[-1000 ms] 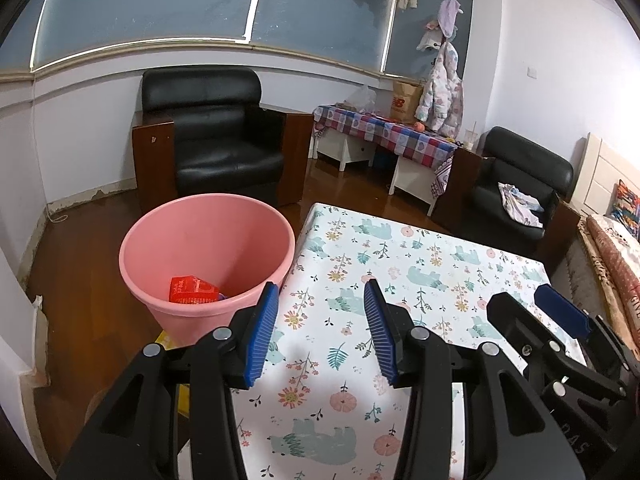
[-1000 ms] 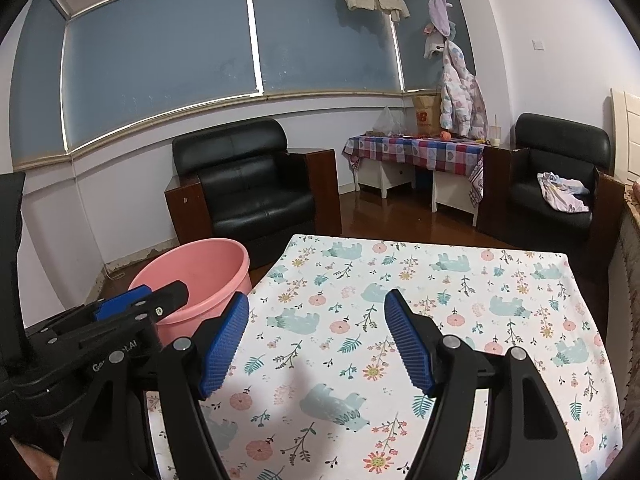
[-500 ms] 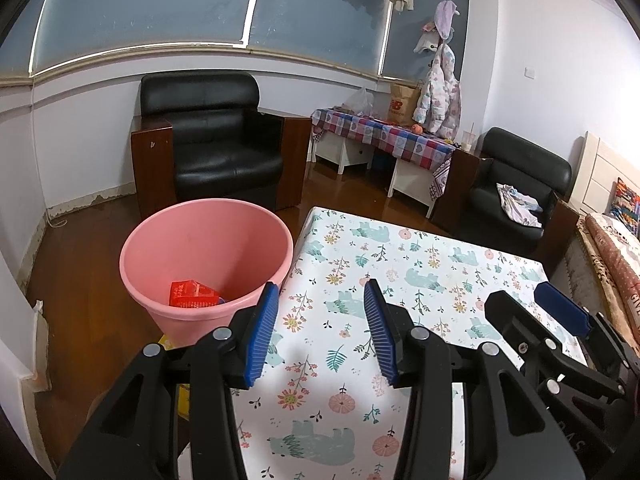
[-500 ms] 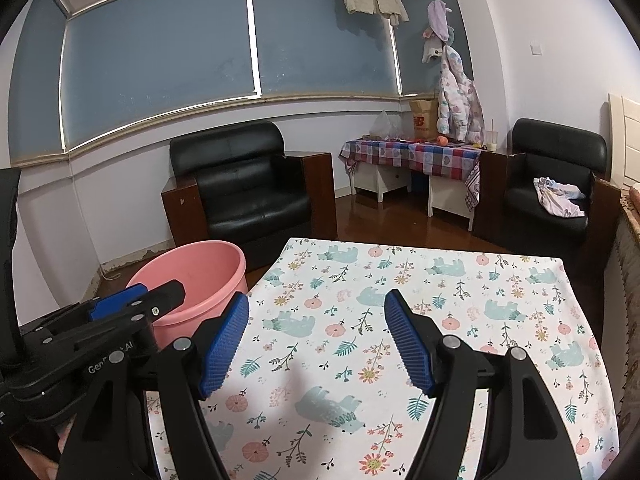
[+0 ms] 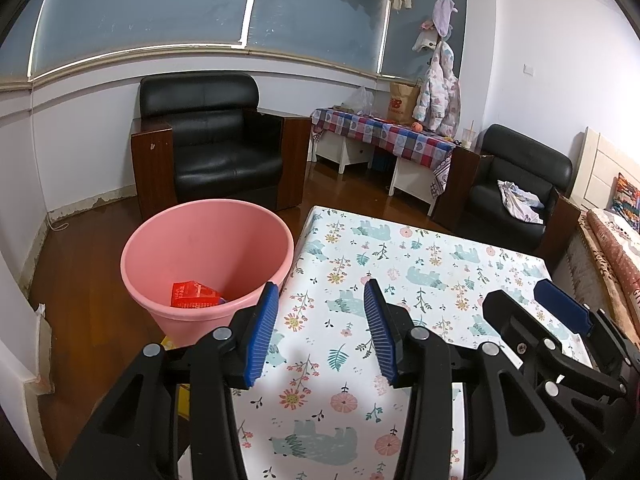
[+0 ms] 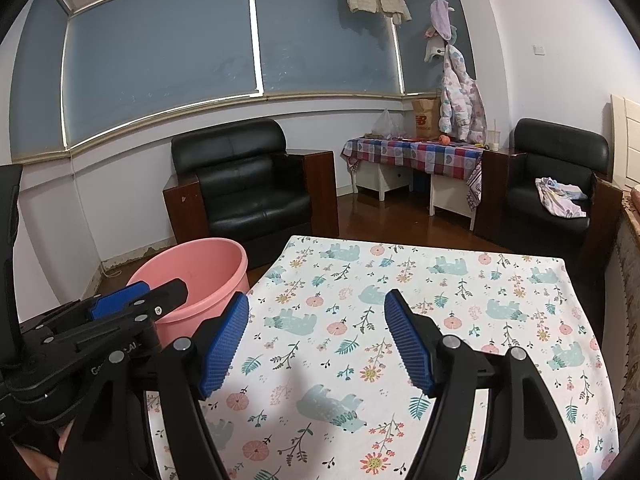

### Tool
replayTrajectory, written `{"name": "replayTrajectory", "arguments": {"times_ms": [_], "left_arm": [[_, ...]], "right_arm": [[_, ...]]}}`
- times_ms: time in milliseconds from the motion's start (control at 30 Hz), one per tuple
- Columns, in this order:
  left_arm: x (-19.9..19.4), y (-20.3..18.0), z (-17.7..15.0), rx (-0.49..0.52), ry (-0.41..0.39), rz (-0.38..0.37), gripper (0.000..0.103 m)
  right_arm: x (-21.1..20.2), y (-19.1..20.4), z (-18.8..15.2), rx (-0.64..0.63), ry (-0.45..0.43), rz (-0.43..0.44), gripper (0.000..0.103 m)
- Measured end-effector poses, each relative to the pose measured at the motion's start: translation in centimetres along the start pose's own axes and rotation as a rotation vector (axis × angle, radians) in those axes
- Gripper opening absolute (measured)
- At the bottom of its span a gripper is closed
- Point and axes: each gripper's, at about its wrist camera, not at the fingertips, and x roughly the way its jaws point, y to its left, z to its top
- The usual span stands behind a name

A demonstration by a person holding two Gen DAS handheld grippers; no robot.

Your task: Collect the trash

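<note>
A pink bucket point(image 5: 208, 252) stands on the floor left of the table; it also shows in the right wrist view point(image 6: 208, 272). A red wrapper point(image 5: 194, 294) lies inside it. My left gripper point(image 5: 318, 330) is open and empty above the near left part of the floral tablecloth point(image 5: 420, 264). My right gripper point(image 6: 316, 340) is open and empty above the same cloth point(image 6: 440, 280). Each gripper shows at the side of the other's view: the right one in the left wrist view point(image 5: 560, 320), the left one in the right wrist view point(image 6: 120, 304).
A black armchair point(image 5: 208, 144) stands behind the bucket. A side table with a checked cloth point(image 5: 384, 132) and a second black armchair point(image 5: 516, 184) stand at the back right. A patterned bed edge point(image 5: 616, 248) runs along the right.
Both views have tilted slightly, with the grippers staying open and empty over the table. The bucket and wrapper have not moved.
</note>
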Motion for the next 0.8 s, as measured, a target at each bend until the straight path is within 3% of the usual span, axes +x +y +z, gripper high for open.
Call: {"name": "replayTrajectory", "arguments": {"times_ms": [800], "left_arm": [[1.2, 1.6, -0.1, 0.002, 0.022, 0.027, 0.045]], "right_arm": [[0.5, -0.5, -0.3, -0.001, 0.024, 0.015, 0.069]]}}
